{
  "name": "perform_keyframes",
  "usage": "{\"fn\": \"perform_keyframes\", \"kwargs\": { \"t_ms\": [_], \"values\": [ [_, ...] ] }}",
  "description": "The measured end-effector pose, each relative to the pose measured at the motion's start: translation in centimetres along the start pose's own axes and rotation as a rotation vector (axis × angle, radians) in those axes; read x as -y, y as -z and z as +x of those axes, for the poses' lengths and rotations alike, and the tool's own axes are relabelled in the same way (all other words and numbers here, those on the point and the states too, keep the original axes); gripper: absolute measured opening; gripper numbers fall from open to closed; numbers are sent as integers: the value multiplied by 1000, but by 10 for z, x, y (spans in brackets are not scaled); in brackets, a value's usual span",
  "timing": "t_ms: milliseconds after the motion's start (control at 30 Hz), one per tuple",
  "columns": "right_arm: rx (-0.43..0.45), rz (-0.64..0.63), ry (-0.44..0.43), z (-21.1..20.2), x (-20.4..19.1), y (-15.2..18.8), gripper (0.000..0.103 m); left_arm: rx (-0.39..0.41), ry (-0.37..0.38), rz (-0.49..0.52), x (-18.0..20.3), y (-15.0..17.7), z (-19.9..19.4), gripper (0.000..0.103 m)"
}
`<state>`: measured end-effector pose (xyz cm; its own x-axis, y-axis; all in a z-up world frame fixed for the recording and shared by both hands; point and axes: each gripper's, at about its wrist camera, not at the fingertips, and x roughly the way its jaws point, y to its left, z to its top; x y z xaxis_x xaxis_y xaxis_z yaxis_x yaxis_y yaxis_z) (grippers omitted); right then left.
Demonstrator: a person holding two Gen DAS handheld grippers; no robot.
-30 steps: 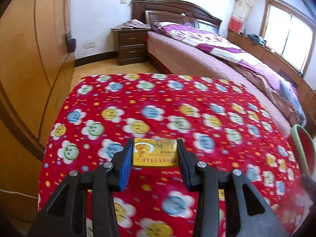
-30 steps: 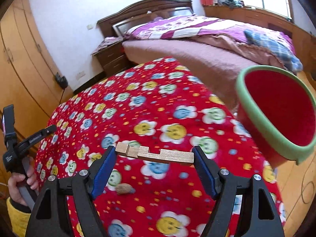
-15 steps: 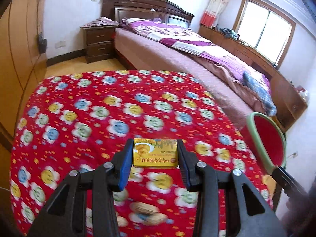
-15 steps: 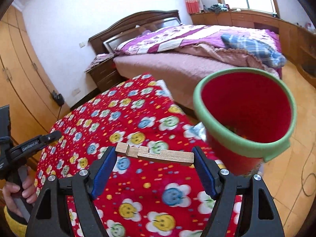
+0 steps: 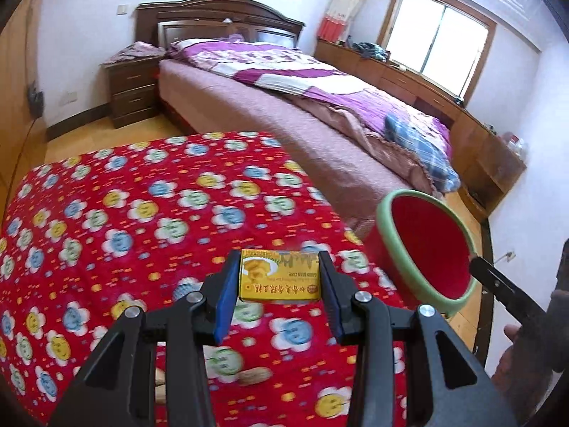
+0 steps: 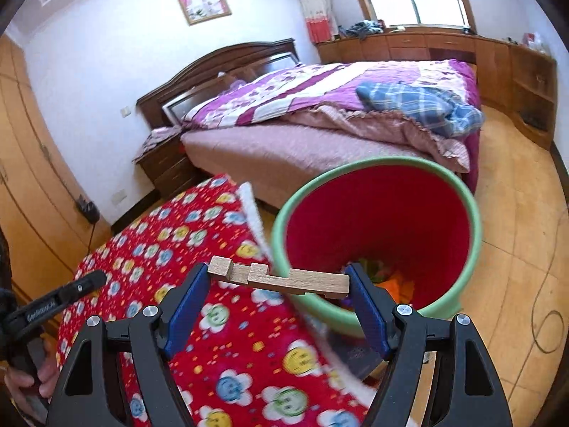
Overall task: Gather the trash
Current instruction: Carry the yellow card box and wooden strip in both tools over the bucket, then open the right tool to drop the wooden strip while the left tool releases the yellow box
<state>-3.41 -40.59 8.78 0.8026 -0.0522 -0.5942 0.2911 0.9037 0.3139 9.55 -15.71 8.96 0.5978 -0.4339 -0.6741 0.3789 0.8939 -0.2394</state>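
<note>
My left tool was clamped on a small yellow box, its blue pads pressed flat to the box's two sides. My right tool stood wide but full, gripping a notched strip of wood end to end.

Over the last second both views had swung to the right. A second ago the left camera showed mostly the worktop in its red flowered cloth, with the bin only a sliver at the right edge; now the bin's green rim and red inside sat plainly at the right, just past the worktop's edge. In the right view the bin had come from the far right to nearly centre, and the wood's right end now hung over its near rim, with bright scraps visible at the bottom.

I judged that both pieces were on their way to the bin and neither was yet dropped. The wood looked close to release; the box was still over the cloth and needed to travel further right.

A peanut lay on the cloth near the left tool, so more trash remained.
</note>
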Motion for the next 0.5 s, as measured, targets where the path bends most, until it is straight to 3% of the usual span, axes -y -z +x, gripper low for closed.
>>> {"fn": "perform_keyframes", "kwargs": {
  "t_ms": [333, 500],
  "values": [
    [19, 81, 53, 12, 58, -23, 79, -40, 92, 120, 74, -9, 36, 43],
    [29, 128, 34, 21, 79, -27, 79, -78, 103, 190, 105, -11, 63, 43]
  ]
}}
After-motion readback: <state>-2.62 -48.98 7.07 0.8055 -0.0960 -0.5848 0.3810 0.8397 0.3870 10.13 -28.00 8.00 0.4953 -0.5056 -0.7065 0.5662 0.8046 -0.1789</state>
